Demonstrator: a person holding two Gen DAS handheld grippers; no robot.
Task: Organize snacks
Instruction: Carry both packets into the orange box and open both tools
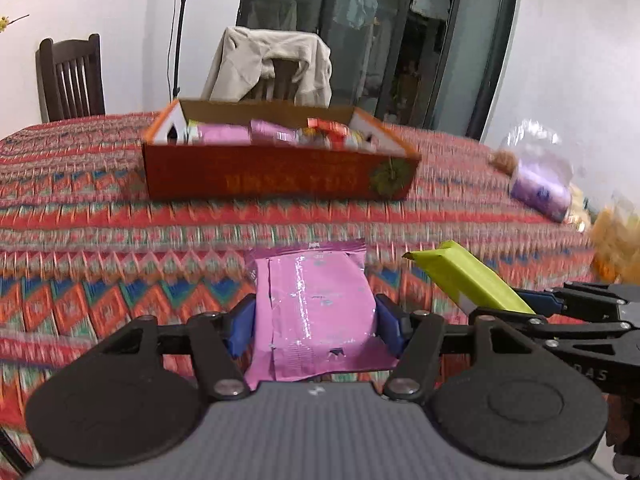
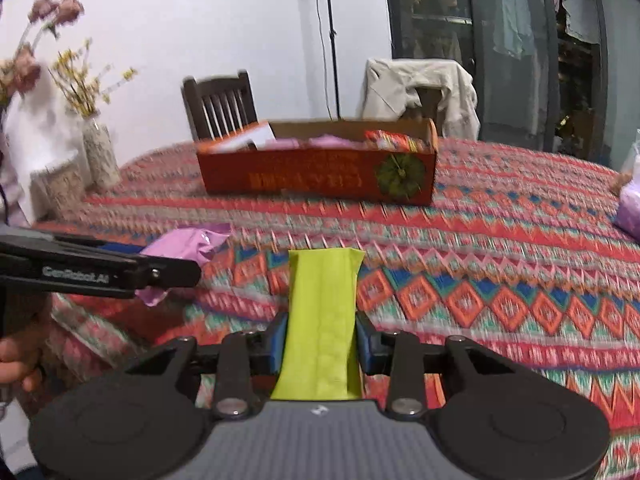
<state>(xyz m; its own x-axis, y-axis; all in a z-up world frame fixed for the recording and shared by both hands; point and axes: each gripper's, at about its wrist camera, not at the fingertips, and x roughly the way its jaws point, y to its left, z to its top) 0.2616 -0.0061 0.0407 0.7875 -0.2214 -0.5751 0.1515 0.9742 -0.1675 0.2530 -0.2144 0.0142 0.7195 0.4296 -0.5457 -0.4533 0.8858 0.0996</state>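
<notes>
White wall (image 2: 200,20), dark chair (image 2: 220,102), patterned tablecloth (image 2: 500,260)

A patterned red cloth (image 2: 500,272) covers the surface. At its left edge stand a vase (image 2: 100,156) of yellow flowers and a second jar (image 2: 60,188). Beyond the far edge stand a dark wooden chair (image 2: 220,104) and another chair draped with a beige jacket (image 1: 272,64).

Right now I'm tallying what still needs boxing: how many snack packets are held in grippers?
2: a pink packet in the left gripper, a yellow-green packet in the right gripper. Loose ones elsewhere aren't counted.
</notes>
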